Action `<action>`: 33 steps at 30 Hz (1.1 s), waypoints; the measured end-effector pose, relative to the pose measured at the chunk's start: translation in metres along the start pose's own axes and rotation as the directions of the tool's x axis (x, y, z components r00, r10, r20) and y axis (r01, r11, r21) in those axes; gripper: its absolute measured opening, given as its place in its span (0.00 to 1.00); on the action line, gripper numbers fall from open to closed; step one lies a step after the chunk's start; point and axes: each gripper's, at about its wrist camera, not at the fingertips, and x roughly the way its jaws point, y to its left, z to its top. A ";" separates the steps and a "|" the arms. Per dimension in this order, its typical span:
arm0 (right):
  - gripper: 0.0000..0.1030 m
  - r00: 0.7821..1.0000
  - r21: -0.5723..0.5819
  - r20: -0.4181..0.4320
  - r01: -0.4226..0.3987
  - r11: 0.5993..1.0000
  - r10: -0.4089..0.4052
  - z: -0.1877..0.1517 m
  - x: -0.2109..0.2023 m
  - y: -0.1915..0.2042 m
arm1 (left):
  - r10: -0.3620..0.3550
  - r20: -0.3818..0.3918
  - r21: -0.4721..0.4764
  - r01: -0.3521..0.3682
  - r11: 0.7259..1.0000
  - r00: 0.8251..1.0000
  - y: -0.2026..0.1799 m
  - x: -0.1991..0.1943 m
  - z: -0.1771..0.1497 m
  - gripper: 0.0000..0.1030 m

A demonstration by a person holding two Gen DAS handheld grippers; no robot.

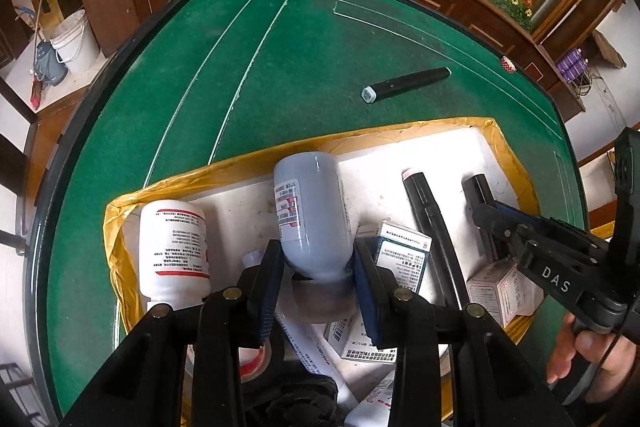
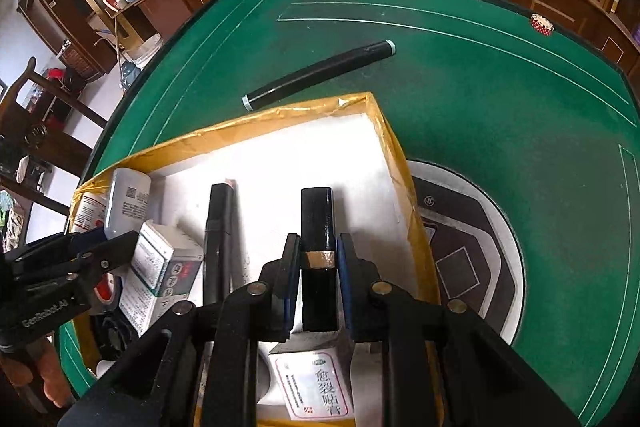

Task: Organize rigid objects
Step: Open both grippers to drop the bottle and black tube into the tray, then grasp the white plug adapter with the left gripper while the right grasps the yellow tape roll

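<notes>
2 steeply down-tilted grippers over the box (image 1: 505, 147): left gripper (image 1: 318, 261) clamping grey bottle (image 1: 310, 211), right gripper (image 2: 319, 261) black tube (image 2: 317, 223).

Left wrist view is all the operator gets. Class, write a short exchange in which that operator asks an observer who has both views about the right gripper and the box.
Operator: I see the right gripper only from the side. What is it shut on?
Observer: A black tube with a gold band round it, held over the yellow-edged box.
Operator: What lies directly under it?
Observer: A small white carton with printed characters, lying in the box below the jaws.
Operator: And beyond the box's right side?
Observer: A round grey and black panel set in the green table.
</notes>
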 end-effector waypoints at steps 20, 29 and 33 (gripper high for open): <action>0.51 0.993 -0.013 0.084 -0.085 0.996 0.086 -0.029 -0.068 -0.022 | -0.005 0.118 -0.061 0.012 0.998 0.993 -0.011 -0.072 -0.048 0.70; 0.80 0.988 0.110 0.041 -0.155 0.982 0.151 -0.123 -0.096 -0.055 | -0.008 0.077 -0.082 0.014 0.997 0.997 -0.038 -0.085 -0.139 0.81; 0.80 0.989 0.155 -0.017 -0.140 0.978 0.144 -0.156 -0.090 -0.065 | -0.003 -0.004 -0.052 0.003 0.999 1.000 -0.064 -0.069 -0.181 0.81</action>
